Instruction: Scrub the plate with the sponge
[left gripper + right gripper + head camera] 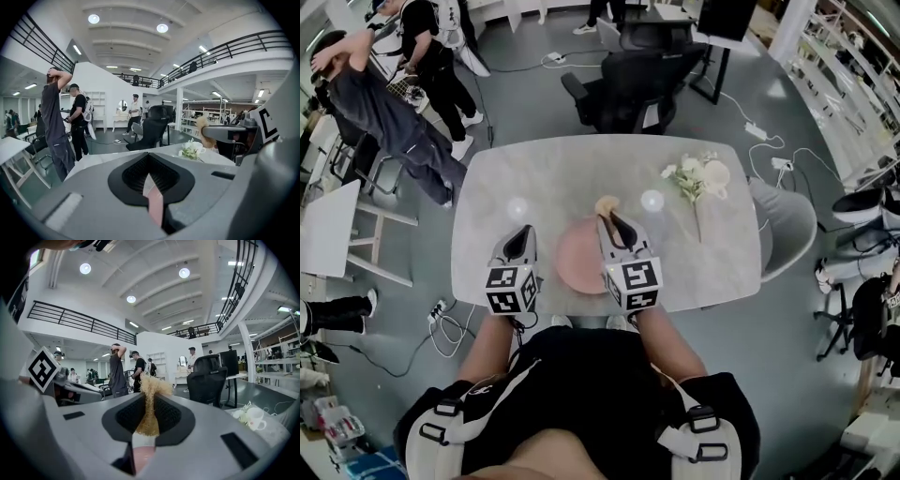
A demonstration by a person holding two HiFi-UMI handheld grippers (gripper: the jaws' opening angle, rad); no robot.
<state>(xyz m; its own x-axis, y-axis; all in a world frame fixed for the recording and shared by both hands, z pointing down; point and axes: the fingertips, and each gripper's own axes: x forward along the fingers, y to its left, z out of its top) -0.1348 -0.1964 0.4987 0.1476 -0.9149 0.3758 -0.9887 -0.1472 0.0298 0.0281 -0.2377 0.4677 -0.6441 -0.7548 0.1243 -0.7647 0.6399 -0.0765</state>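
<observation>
A round pink plate (pixel 579 267) lies on the grey marble table (pixel 581 169) near its front edge. My right gripper (pixel 613 221) is over the plate's far right part, shut on a tan, fuzzy sponge (pixel 607 204). In the right gripper view the sponge (pixel 150 399) sticks up between the jaws, and pink shows in the slit below it. My left gripper (pixel 522 234) is just left of the plate, its jaws together. In the left gripper view only a thin slit (pixel 152 197) shows between them, white and pink, with nothing clearly held.
White flowers and a cup (pixel 701 178) lie at the table's back right. A black office chair (pixel 628 84) stands beyond the far edge and a grey chair (pixel 786 225) at the right. People (pixel 389 112) stand at the back left by a white side table (pixel 328 230).
</observation>
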